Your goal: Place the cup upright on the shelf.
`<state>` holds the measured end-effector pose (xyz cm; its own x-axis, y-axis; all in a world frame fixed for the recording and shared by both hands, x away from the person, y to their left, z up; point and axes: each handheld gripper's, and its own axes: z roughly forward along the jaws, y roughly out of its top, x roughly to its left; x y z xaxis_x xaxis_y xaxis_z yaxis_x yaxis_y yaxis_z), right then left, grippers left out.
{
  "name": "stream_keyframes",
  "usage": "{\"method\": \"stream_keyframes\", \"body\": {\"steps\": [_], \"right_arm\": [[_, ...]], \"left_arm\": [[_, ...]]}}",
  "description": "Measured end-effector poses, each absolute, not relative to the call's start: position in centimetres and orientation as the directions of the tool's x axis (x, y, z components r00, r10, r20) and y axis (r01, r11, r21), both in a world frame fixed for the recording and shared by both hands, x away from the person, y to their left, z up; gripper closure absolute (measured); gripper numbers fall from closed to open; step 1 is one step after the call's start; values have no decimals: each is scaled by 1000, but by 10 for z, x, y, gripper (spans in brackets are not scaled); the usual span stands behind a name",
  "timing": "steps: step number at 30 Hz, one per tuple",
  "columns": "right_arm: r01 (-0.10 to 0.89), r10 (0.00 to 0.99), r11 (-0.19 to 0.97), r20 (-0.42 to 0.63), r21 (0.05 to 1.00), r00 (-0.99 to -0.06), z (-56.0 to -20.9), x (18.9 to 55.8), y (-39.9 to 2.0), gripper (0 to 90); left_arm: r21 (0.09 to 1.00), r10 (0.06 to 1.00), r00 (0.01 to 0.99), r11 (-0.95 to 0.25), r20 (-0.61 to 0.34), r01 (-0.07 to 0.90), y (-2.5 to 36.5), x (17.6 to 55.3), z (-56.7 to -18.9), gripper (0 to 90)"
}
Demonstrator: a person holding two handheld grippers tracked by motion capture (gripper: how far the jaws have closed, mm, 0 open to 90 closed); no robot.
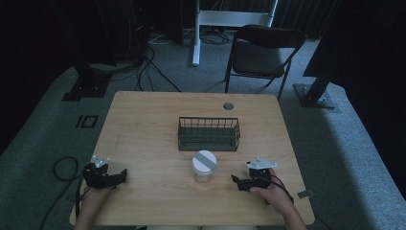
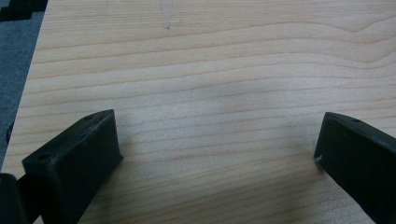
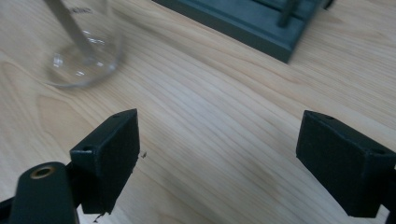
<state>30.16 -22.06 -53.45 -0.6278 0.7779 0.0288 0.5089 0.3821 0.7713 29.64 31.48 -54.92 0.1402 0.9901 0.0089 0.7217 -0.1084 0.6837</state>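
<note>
Nothing grabbed yet: both grippers, left (image 1: 123, 174) and right (image 1: 235, 180), jaws apart, jar (image 1: 204, 166) untouched at twelve o'clock between them.

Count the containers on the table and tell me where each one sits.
2. A clear jar with a grey-and-white lid stands near the table's front middle, between the two grippers. A dark wire basket sits just behind it, at the table's centre. Nothing seems hidden.
</note>
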Motion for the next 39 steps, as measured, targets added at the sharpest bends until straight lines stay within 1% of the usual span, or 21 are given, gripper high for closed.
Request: {"method": "stream_keyframes", "body": {"steps": [6,14,20,26,39], "right_arm": [[473,746,409,13,781,-666,-533,300,-208,133],[451,715,412,25,792,-698,-531,299,-195,133],[419,669,419,38,805,-743,-532,296,-179,136],[407,643,424,48,809,-764,-532,294,-165,143],[394,639,381,70,836,-766,-531,295,-146,141]], "left_arm": [[683,990,141,-109,10,722,315,296,-549,3],[684,990,141,-109,9,722,315,296,-549,3],[684,990,140,-109,9,722,315,296,-549,3],[683,990,141,-109,9,722,315,296,-549,3],[684,990,140,-107,8,722,315,296,-549,3]]}}
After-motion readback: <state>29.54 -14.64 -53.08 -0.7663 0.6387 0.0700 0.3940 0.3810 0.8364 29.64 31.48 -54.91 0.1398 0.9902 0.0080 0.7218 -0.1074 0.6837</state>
